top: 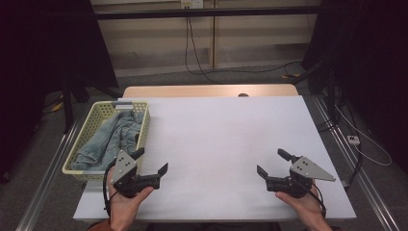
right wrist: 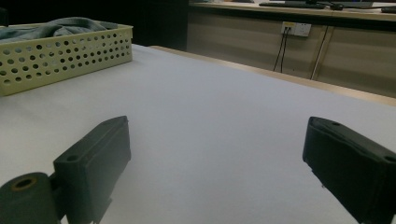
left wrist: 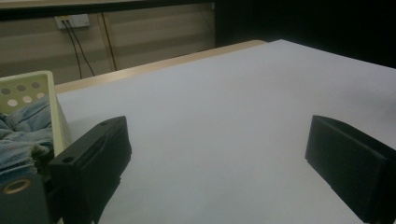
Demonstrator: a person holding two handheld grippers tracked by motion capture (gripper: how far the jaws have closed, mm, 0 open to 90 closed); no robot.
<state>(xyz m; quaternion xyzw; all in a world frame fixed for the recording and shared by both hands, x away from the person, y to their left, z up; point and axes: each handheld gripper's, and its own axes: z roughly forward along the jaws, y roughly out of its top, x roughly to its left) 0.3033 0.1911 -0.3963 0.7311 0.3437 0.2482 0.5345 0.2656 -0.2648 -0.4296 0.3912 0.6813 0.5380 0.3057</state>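
**Clerk:** White-covered table (top: 226,144), bare across its middle; wooden edge showing at the far side, cables on the floor beyond. Item one: pale yellow perforated basket (top: 91,126) along the left edge, toward the near-left corner. Item two: blue denim garment (top: 108,137), crumpled inside the basket, bulging a little above the rim.

**Checker:** Tools?

**Clerk:** Left gripper (top: 151,161) near the near-left corner, just beside the basket's near end; jaws spread wide, nothing between them. Right gripper (top: 271,162) toward the near-right corner, well apart from the basket; jaws likewise wide and empty.

**Checker:** Step in hand?

**Clerk:** By my judgement, fetching the denim out onto the table. Left gripper is the nearer, so it should go first.

**Checker:** Handling notes?

**Clerk:** Come over the rim from above, not through the wall. Pinch a raised fold near the top of the heap, bite deep enough to hold heavy cloth, lift straight up so the light basket is not dragged along. Right gripper to take a second hold once the cloth clears the rim.
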